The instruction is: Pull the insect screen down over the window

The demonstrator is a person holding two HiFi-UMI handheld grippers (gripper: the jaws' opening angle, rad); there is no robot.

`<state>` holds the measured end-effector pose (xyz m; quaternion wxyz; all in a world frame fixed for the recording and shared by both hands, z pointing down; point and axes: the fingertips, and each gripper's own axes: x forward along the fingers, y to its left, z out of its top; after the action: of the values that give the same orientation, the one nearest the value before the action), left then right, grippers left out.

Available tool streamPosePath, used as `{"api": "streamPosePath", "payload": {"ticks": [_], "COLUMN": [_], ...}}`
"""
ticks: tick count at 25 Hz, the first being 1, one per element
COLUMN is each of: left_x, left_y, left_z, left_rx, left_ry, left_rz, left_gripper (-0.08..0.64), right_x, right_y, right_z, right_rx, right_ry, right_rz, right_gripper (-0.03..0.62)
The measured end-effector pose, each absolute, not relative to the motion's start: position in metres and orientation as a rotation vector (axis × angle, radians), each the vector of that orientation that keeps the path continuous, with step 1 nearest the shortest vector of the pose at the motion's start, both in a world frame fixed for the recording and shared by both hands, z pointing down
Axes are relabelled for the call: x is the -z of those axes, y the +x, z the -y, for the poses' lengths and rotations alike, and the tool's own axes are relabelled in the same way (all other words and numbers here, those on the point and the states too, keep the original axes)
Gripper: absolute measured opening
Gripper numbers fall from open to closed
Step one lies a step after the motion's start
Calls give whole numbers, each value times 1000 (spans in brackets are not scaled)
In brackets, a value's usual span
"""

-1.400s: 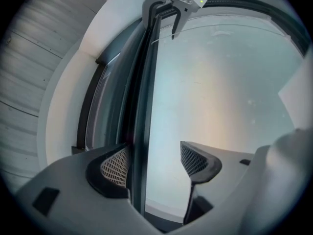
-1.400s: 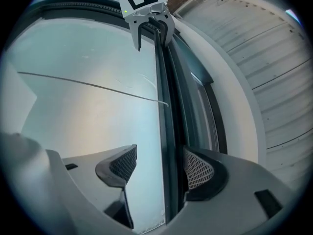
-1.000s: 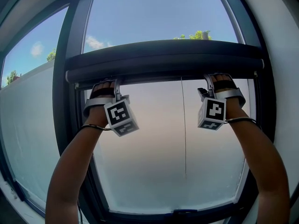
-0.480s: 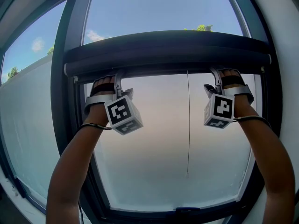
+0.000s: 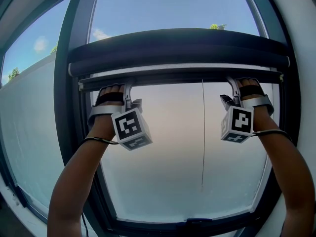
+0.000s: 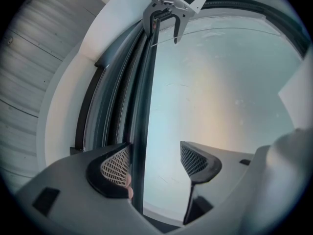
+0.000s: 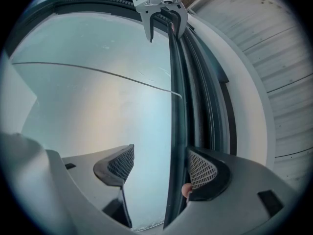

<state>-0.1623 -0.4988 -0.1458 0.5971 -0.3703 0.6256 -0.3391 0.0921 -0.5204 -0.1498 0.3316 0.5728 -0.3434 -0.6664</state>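
You stand indoors at a tall window with a dark frame, set in a white plastered reveal. The insect screen's dark roller housing spans the pane. Outside are blue sky, small clouds, treetops and a pale wall. Ribbed panelling lines the surface beside the opening. Home or office cannot be told.

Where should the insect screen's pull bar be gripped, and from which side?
Take the pull bar near both ends, coming from below and straddling it front to back. It is a long, slim horizontal rail just under the roller housing, so a two-point hold should keep it level.
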Motion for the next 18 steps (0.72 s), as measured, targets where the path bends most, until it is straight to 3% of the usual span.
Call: {"api": "streamPosePath", "payload": {"ticks": [18], "left_x": [88], "left_y": [-162], "left_z": [497], "left_rx": [829], "left_ry": [-885], "left_rz": [-1409], "left_gripper": [301], "right_x": [91], "right_y": [93], "right_z": [520], "right_rx": [1647], "right_ry": [1473], "right_rz": [955], "right_gripper": [321]}}
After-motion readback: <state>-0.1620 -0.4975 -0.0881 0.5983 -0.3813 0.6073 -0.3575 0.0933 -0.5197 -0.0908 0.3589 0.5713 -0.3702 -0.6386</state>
